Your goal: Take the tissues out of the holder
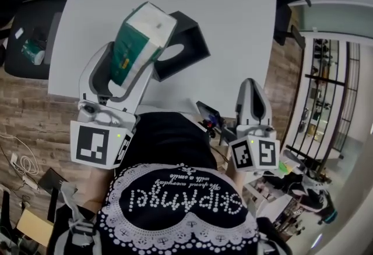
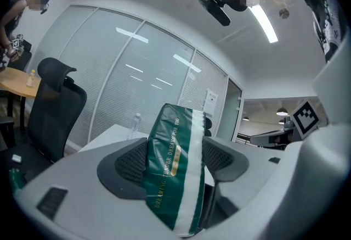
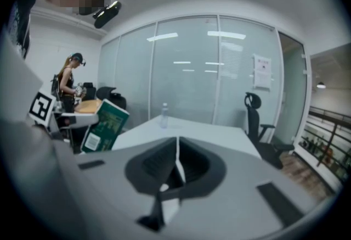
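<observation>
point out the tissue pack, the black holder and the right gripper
tissue pack (image 1: 133,49), head view, green side of the wrapper
black holder (image 1: 189,33), head view, its top panel
right gripper (image 1: 252,86), head view, tips of its closed jaws

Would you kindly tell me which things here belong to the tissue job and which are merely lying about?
Job: green plastic tissue pack, held by the left gripper; black angular tissue holder on the white table.
Lying about: clear plastic water bottle; black office chair.

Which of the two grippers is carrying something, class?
The left gripper: its jaws clamp the green tissue pack, while the right gripper has its jaws shut on nothing.
</observation>
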`<state>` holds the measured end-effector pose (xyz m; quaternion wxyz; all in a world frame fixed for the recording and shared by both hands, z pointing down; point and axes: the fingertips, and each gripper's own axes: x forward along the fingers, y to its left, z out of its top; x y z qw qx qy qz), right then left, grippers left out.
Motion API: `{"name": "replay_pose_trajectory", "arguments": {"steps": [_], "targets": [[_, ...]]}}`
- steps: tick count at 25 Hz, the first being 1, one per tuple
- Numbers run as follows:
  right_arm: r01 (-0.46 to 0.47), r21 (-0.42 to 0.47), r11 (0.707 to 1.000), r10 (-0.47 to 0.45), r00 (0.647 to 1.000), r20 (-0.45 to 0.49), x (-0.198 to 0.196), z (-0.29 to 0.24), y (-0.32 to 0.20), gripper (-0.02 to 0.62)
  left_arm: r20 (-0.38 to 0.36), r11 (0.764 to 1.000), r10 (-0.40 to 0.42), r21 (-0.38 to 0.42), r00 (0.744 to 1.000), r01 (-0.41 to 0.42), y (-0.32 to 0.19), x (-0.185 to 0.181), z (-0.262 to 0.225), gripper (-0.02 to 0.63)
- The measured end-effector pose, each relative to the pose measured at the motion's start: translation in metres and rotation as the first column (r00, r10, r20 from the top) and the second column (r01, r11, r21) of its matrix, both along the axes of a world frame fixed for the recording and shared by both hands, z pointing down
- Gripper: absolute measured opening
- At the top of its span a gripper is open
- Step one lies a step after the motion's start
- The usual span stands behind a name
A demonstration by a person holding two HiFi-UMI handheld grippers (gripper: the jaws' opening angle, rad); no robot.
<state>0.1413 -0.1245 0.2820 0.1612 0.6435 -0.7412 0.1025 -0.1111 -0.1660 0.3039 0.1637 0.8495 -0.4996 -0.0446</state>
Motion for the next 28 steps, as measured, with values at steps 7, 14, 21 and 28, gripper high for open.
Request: {"name": "replay_pose_trajectory", "arguments": {"steps": [7,14,21,28], "targets": [[0.004,0.007,1.000,-0.004,1.000,0.008,0.0007,-0.0013,0.0012,0.035,-0.001,1.000,0.000,0.003,1.000,0.000,0.0057,0.0022,-0.0042,0.339],[0.009,-0.006,1.000,-0.009,1.000,0.013,0.0021,0.0024,0.0023,0.035,0.007,1.000,-0.003,0.002,1.000,0.003,0.0053,0.0011,-0.0031,0.340],[0.022,-0.026,0.999,-0.022,1.000,-0.003,0.0010,0.0059,0.0031,0.034,-0.003,1.000,-0.003,0.002,1.000,0.003,0.0057,0.0017,-0.0036,0.339],[0.039,-0.027,0.999,-0.039,0.999,-0.008,-0.0036,0.0052,0.0009,0.034,-0.005,1.000,-0.005,-0.002,1.000,0.005,0.0067,-0.0004,-0.0024,0.339]]}}
